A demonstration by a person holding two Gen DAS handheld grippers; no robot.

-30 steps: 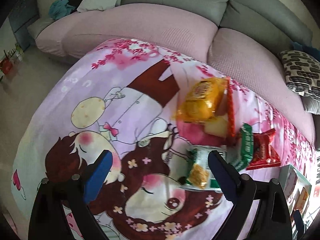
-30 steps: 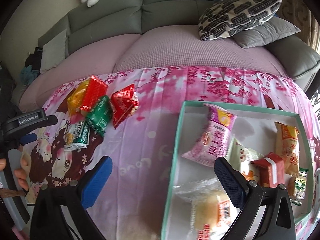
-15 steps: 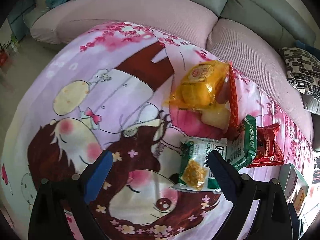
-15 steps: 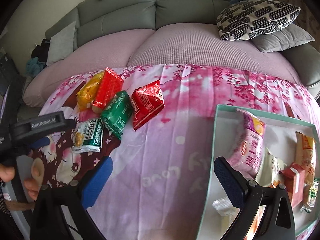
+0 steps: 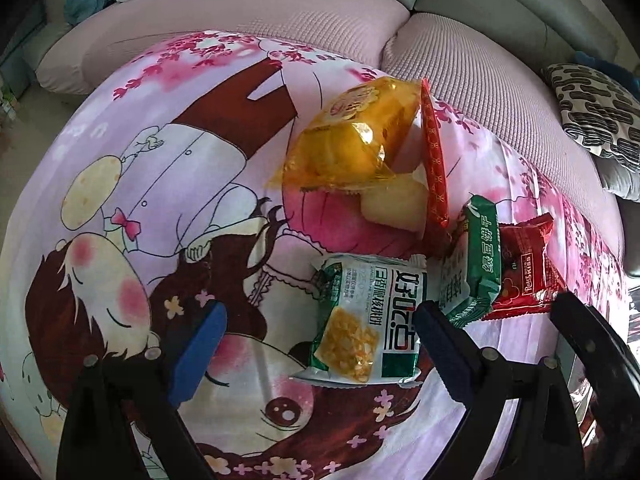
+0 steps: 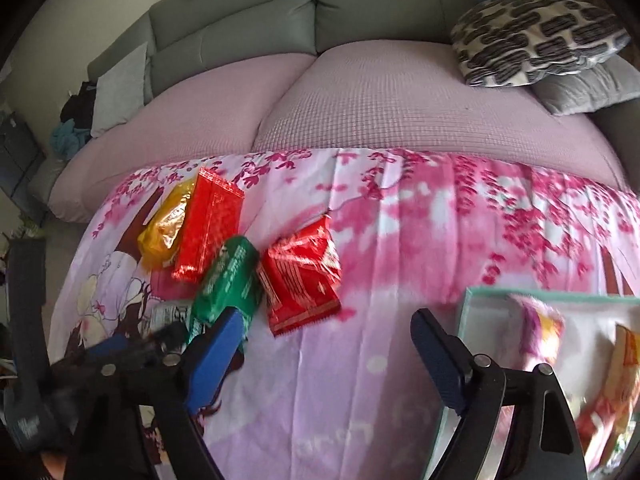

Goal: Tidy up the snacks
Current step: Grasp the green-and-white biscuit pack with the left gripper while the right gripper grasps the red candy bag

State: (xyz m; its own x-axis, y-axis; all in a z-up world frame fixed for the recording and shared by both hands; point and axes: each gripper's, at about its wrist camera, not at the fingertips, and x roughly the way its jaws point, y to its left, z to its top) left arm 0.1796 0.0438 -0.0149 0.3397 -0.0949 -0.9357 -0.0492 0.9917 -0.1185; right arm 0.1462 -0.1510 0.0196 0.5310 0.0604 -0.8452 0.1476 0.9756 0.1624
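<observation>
The left gripper [image 5: 316, 344] hangs with its blue pads spread wide over a white-and-green walnut-cake packet [image 5: 368, 320], which lies flat on the pink cartoon cloth [image 5: 160, 168] at lower centre of the left wrist view, nearer the right-hand pad; nothing is pinched. Above it sit a yellow pastry bag [image 5: 352, 136] and a long red packet [image 5: 434, 152], with a green mung-bean biscuit pack [image 5: 484, 256] and a red Kiss packet [image 5: 524, 272] to the right. The right gripper [image 6: 320, 344] has just been narrowing its jaws, yet they stand apart with only cloth between them. A teal-rimmed box [image 6: 464, 312] of snacks fills the lower right of its view.
</observation>
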